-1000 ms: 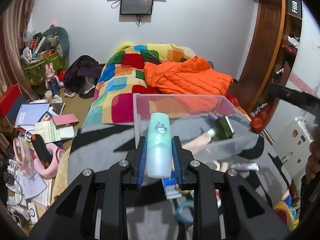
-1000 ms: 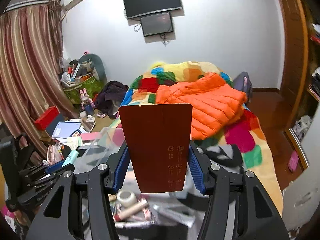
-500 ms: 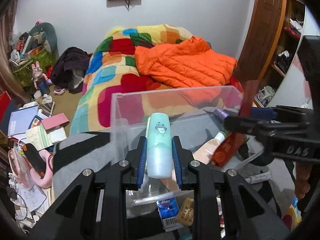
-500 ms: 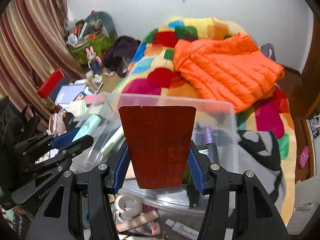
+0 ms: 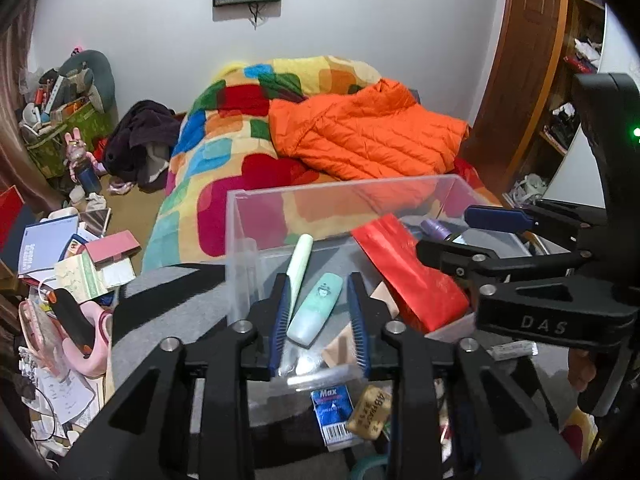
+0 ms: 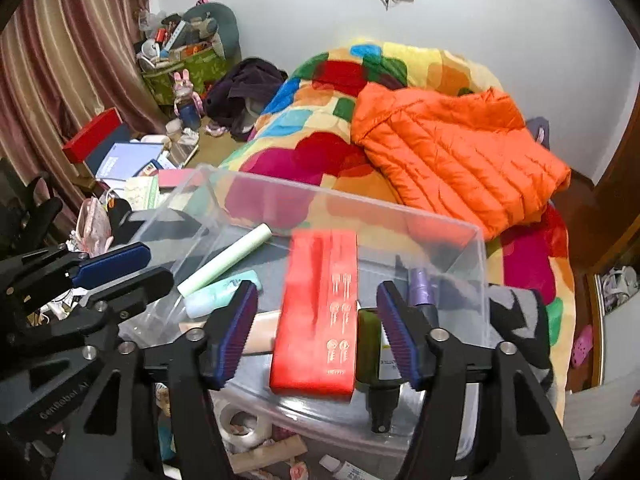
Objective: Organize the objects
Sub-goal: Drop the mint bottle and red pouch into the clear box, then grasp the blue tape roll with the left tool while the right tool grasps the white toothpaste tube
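Note:
A clear plastic bin [image 5: 236,248] [image 6: 476,280] stands on the grey blanket at the foot of the bed. My left gripper [image 5: 320,320] is open over the bin; the mint-green bottle [image 5: 316,308] [image 6: 220,292] lies loose inside, beside a pale green tube [image 5: 302,258] [image 6: 224,260]. My right gripper [image 6: 316,328] is open over the bin; the red packet [image 6: 318,312] [image 5: 408,272] is blurred between its fingers, free of both pads. A purple bottle [image 6: 420,284] and a dark green bottle [image 6: 372,352] also lie in the bin.
In front of the bin lie a blue Max packet [image 5: 332,408], a gold wrapped bar [image 5: 368,412], a tape roll [image 6: 244,420] and tubes. An orange jacket [image 5: 368,128] lies on the patchwork quilt [image 5: 224,148]. Books and clutter [image 5: 60,264] cover the floor at left.
Both grippers have opened over the bin. The mint-green bottle has dropped out of the left one into the bin, and the red packet has left the right one.

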Demonstrator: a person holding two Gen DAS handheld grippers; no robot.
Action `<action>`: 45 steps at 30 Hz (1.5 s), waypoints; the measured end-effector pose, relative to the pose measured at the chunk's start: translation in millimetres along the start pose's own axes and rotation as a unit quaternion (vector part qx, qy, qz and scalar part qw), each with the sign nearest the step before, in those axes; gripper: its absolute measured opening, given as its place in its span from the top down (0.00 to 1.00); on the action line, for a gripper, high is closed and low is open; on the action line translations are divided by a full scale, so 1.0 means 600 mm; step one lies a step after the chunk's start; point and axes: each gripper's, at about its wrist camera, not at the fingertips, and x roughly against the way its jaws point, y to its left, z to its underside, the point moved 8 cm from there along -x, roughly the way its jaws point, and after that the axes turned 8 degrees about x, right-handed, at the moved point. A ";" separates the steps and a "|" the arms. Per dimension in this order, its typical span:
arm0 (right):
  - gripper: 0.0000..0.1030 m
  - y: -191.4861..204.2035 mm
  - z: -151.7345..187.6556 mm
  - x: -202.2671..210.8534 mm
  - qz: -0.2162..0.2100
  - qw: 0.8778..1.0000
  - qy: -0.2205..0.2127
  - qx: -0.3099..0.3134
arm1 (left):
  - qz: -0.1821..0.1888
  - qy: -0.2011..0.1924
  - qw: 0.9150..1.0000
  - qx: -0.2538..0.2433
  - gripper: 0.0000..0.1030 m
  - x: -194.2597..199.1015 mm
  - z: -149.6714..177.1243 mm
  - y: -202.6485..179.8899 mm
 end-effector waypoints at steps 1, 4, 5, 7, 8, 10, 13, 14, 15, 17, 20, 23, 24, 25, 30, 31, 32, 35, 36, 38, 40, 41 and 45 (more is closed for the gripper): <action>0.41 -0.001 -0.001 0.010 -0.001 1.000 -0.006 0.000 | 0.000 -0.005 1.000 0.001 0.63 0.008 0.000 0.000; 0.39 -0.005 0.001 0.046 0.000 1.000 -0.026 0.003 | -0.002 -0.021 1.000 0.002 0.55 0.034 0.004 0.002; 0.37 -0.006 0.002 0.054 0.001 1.000 -0.030 0.003 | -0.002 -0.024 1.000 0.001 0.53 0.042 0.008 0.002; 0.35 -0.010 0.011 0.076 0.002 0.999 -0.042 0.004 | -0.001 -0.027 1.000 0.002 0.51 0.054 0.016 0.001; 0.35 -0.012 0.016 0.085 0.004 0.999 -0.046 0.004 | -0.001 -0.026 1.000 0.002 0.51 0.059 0.023 0.000; 0.35 -0.019 0.029 0.101 0.006 0.999 -0.053 0.001 | -0.003 -0.023 1.000 0.001 0.50 0.063 0.033 0.001; 0.35 -0.030 0.055 0.117 0.008 0.998 -0.056 -0.004 | -0.006 -0.012 1.000 0.000 0.50 0.063 0.058 0.004; 0.35 -0.034 0.064 0.120 0.009 0.998 -0.056 -0.006 | -0.008 -0.006 1.000 0.002 0.50 0.062 0.071 0.006; 0.35 -0.038 0.072 0.122 0.009 0.998 -0.055 -0.008 | -0.009 0.001 1.000 0.005 0.50 0.060 0.081 0.009; 0.35 -0.047 0.096 0.121 0.010 0.999 -0.048 -0.012 | -0.009 0.019 1.000 0.013 0.50 0.053 0.106 0.014; 0.35 -0.056 0.133 0.109 0.010 0.999 -0.032 -0.018 | -0.010 0.042 0.999 0.020 0.50 0.046 0.141 0.018; 0.35 -0.058 0.171 0.087 0.009 1.000 -0.009 -0.018 | -0.008 0.058 0.998 0.027 0.50 0.043 0.172 0.018; 0.35 -0.058 0.182 0.077 0.004 1.000 0.000 -0.020 | -0.005 0.063 0.998 0.031 0.50 0.044 0.182 0.015; 0.35 -0.057 0.194 0.066 -0.004 1.000 0.010 -0.023 | -0.001 0.066 0.997 0.033 0.50 0.043 0.189 0.012; 0.35 -0.054 0.222 0.028 -0.028 0.999 0.037 -0.029 | 0.011 0.081 0.996 0.036 0.50 0.038 0.215 -0.010; 0.36 -0.054 0.224 0.022 -0.030 0.998 0.039 -0.028 | 0.012 0.081 0.996 0.037 0.50 0.037 0.217 -0.013; 0.38 -0.053 0.226 0.018 -0.034 0.998 0.039 -0.028 | 0.013 0.080 0.996 0.037 0.50 0.037 0.218 -0.016; 0.57 -0.050 0.233 0.004 -0.050 0.997 0.050 -0.028 | 0.015 0.080 0.996 0.041 0.50 0.038 0.222 -0.021; 0.61 -0.050 0.235 0.003 -0.047 0.997 0.049 -0.026 | 0.017 0.081 0.996 0.042 0.50 0.040 0.223 -0.021; 0.66 -0.046 0.241 0.008 -0.039 0.998 0.046 -0.016 | 0.018 0.082 0.996 0.041 0.50 0.041 0.224 -0.024; 0.74 -0.046 0.244 0.013 -0.038 0.998 0.044 -0.014 | 0.020 0.084 0.996 0.040 0.50 0.042 0.229 -0.028; 0.76 -0.045 0.245 0.015 -0.036 0.998 0.044 -0.013 | 0.021 0.085 0.995 0.040 0.50 0.041 0.229 -0.028; 0.85 -0.051 0.253 0.025 -0.037 0.998 0.043 -0.026 | 0.021 0.085 0.995 0.040 0.50 0.039 0.230 -0.031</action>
